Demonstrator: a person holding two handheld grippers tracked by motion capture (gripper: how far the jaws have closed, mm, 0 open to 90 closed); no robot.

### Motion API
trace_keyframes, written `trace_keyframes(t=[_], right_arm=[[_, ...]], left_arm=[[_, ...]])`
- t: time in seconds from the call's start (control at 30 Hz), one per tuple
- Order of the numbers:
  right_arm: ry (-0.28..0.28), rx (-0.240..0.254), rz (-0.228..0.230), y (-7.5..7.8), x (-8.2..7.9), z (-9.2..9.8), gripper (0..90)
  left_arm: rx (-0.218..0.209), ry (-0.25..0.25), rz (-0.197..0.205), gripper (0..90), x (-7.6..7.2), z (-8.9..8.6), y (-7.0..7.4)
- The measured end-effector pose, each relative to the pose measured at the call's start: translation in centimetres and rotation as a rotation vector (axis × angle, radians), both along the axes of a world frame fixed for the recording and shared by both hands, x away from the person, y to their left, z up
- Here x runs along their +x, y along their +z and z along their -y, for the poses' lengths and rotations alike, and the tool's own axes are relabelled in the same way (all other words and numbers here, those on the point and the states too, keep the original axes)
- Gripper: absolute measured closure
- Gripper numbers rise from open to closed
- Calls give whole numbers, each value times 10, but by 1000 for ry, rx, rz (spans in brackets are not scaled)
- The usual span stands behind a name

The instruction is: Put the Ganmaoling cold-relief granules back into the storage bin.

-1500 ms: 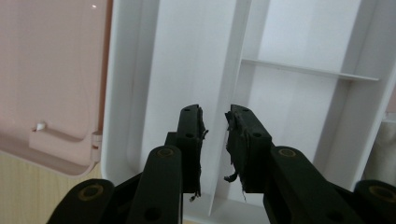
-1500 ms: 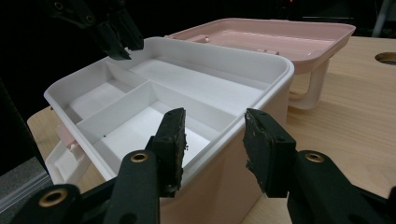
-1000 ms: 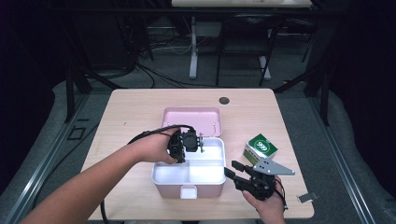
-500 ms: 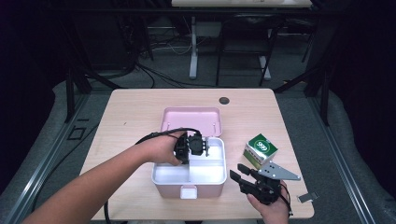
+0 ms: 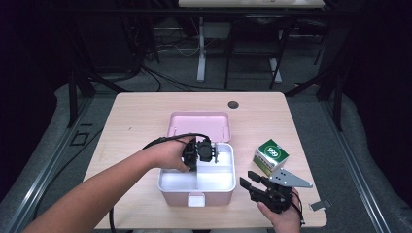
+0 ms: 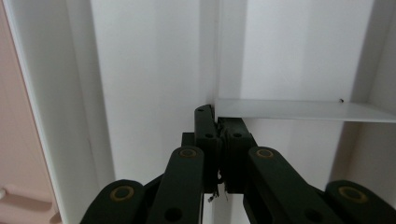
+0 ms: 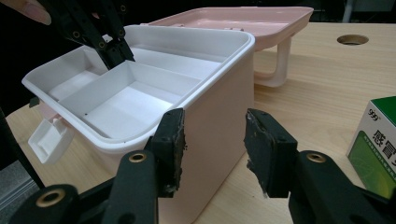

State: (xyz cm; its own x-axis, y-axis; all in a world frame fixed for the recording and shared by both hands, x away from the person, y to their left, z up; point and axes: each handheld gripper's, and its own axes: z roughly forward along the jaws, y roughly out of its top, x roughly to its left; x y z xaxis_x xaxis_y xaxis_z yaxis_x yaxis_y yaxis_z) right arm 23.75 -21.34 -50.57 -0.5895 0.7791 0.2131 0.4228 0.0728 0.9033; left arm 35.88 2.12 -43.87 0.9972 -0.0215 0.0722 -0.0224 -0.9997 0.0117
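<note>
A pink box (image 5: 194,196) with a white divided tray (image 5: 214,182) stands open at mid table, its lid (image 5: 199,126) laid back behind. My left gripper (image 5: 206,158) points down into the tray. Its jaws (image 6: 217,123) are shut on the top edge of the thin white divider (image 6: 289,109). The same gripper shows at the divider junction (image 7: 114,49) in the right gripper view. My right gripper (image 5: 250,182) rests low by the box's right front corner, jaws open (image 7: 215,149) with nothing between the pads. A green and white carton (image 5: 271,155) sits just right of the box.
A small metal clip (image 5: 318,205) lies near the table's right front edge. A round cable hole (image 5: 233,104) sits at the back of the wooden table (image 5: 136,126). The box's white latch (image 5: 196,199) hangs at its front.
My left gripper has shifted slightly right over the tray and settled on the divider. The right hand has slid a little toward the near edge.
</note>
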Motion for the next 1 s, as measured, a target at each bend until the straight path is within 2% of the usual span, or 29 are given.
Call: trace_keyframes(t=[0.43,0.6,0.83,1.0], right_arm=[[0,-1,-4,-2,1,1,576],[0,-2,-5,-3,2,1,576],[-2,-7,-7,-4,2,1,576],[-5,-14,-10,-4,2,2,576]], left_arm=[[13,-13,26,886,-3,0,6],[-4,-5,44,891,-4,-2,14],[-67,35,69,890,-3,-12,35],[-74,74,83,890,1,-23,43]])
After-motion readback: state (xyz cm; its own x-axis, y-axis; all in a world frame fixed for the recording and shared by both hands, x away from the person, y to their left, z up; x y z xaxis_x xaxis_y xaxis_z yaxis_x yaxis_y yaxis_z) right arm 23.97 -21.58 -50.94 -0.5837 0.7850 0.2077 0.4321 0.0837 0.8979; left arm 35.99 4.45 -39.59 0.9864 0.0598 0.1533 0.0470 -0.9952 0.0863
